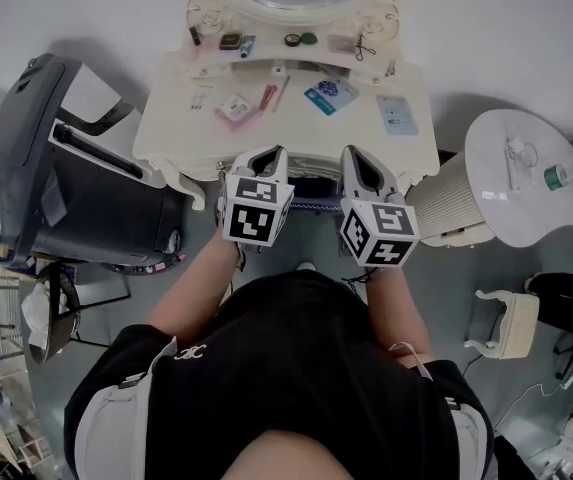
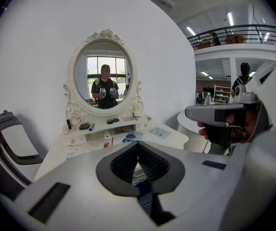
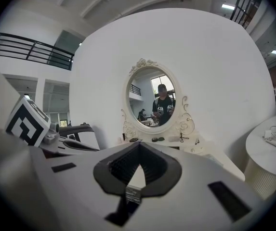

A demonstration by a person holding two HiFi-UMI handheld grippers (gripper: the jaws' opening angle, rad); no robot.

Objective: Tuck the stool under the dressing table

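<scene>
The cream dressing table (image 1: 366, 133) with its oval mirror (image 2: 104, 76) stands against the white wall, small toiletries spread over its top. A small cream stool (image 1: 506, 323) with curled legs stands on the floor at the right, apart from both grippers. My left gripper (image 1: 264, 154) and right gripper (image 1: 363, 156) hang side by side just before the table's front edge, both shut with nothing between the jaws. A dark blue patch (image 1: 311, 188) shows under the table edge between them; I cannot tell what it is. The left gripper (image 2: 138, 146) and right gripper (image 3: 138, 146) point at the mirror.
A large black machine (image 1: 46, 168) stands close to the table's left side. A round white side table (image 1: 526, 183) with a bottle (image 1: 556, 176) on it stands at the right, between the dressing table and the stool. Clutter lines the floor's left and right edges.
</scene>
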